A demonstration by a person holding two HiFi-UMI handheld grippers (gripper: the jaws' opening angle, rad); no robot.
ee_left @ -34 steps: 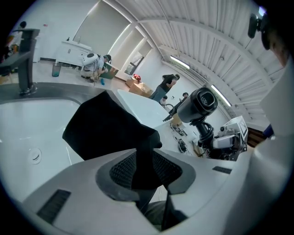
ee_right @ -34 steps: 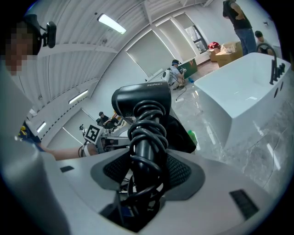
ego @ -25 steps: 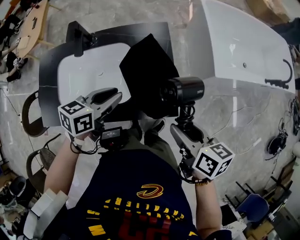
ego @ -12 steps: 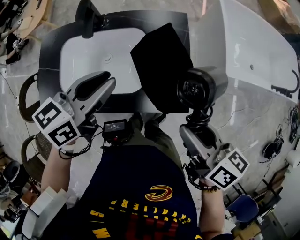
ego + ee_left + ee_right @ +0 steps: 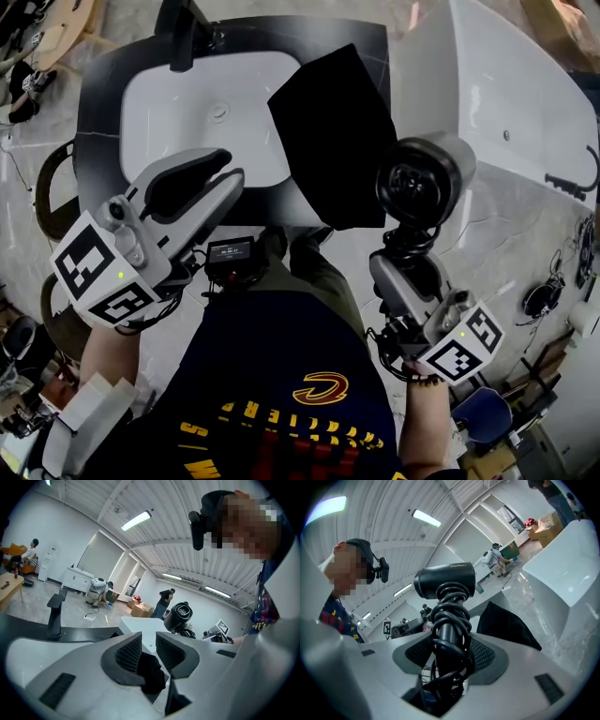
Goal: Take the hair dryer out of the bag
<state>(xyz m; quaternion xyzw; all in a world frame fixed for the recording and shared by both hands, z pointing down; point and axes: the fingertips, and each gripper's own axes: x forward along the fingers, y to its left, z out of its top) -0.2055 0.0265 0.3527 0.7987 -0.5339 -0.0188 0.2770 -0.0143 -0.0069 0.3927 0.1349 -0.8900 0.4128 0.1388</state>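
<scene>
Hair dryer [image 5: 424,176] right of bag [image 5: 330,131]

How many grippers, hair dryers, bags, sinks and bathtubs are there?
Grippers: 2, the left gripper and the right gripper
Hair dryer: 1
Black bag: 1
Sink: 1
Bathtub: 1
Total: 6

A white sink basin [image 5: 178,103] with a drain [image 5: 218,112] is set in a dark countertop [image 5: 98,122] at the upper left of the head view, with a black faucet [image 5: 183,33] at its top edge. A white bathtub [image 5: 525,112] fills the upper right, carrying a black fixture [image 5: 577,178] on its right rim. A dark chair [image 5: 45,187] stands at the left edge and a blue chair [image 5: 489,414] at the lower right.
</scene>
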